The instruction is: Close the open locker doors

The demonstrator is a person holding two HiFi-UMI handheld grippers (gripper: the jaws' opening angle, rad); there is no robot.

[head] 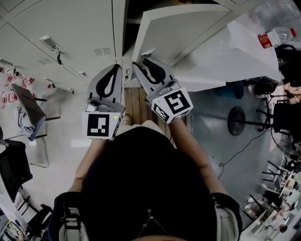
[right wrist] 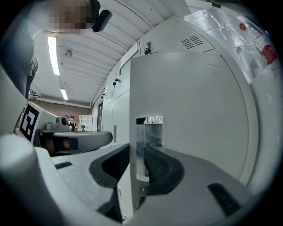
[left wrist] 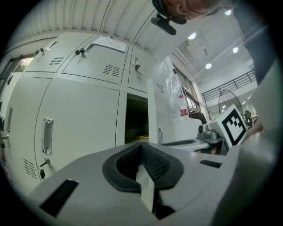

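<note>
An open white locker door (head: 188,23) swings out from the bank of lockers (head: 70,28). Beside it is the dark locker opening (head: 133,12), also visible in the left gripper view (left wrist: 136,119). My right gripper (head: 141,62) is at the door's free edge. In the right gripper view (right wrist: 138,152) the door (right wrist: 190,110) stands between the jaws, which are shut on it at its chrome handle (right wrist: 149,128). My left gripper (head: 114,68) hangs just left of it in front of a closed locker (left wrist: 79,114). This gripper (left wrist: 141,145) is shut with nothing in it.
A chair (head: 28,110) stands at the left and a fan stand (head: 237,120) on the floor at the right. A plastic bottle (head: 277,36) sits on a white surface (head: 244,52) at upper right. The closed lockers have metal handles (left wrist: 47,134).
</note>
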